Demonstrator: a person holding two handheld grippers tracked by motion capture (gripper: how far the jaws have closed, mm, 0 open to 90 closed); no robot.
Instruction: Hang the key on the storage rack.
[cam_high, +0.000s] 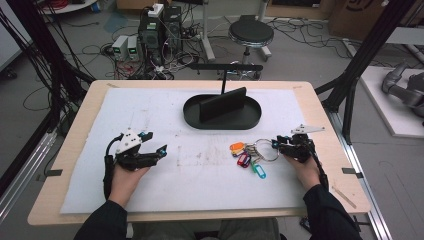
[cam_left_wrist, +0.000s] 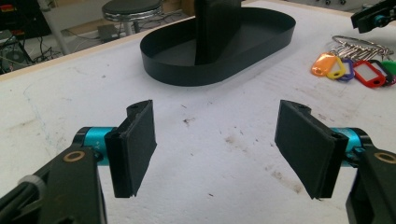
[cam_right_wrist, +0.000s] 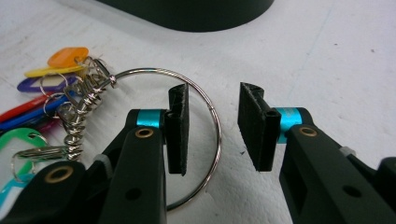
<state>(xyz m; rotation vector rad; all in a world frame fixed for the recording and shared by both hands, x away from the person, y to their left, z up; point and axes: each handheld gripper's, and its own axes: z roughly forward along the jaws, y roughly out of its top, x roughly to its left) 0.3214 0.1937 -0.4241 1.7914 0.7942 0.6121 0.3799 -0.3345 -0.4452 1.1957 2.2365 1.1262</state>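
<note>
Hands rest low on a white foam mat (cam_high: 165, 185) that covers the pale wooden table (cam_high: 75, 130), one at each side. On the left, the left gripper (cam_high: 152, 145) lies over bare mat, its black padded jaws spread wide with nothing between them, well apart from everything else. Farther along, toward the far edge of the mat, sits a black oval tray (cam_high: 195, 117) with a dark upright slab (cam_high: 223, 104) standing in it. Nearer the person and to the right of centre lies a bunch of keys with coloured plastic tags (cam_high: 246, 156), orange, yellow, purple, red, green and blue, strung by small rings onto a large thin steel ring (cam_right_wrist: 205, 100) that lies flat on the mat. At the right, the right gripper (cam_right_wrist: 212, 126) is down at this ring: one pad stands inside the loop, the other outside, and the wire passes through the gap between them. The pads are part-way closed and not pressing the wire.
</note>
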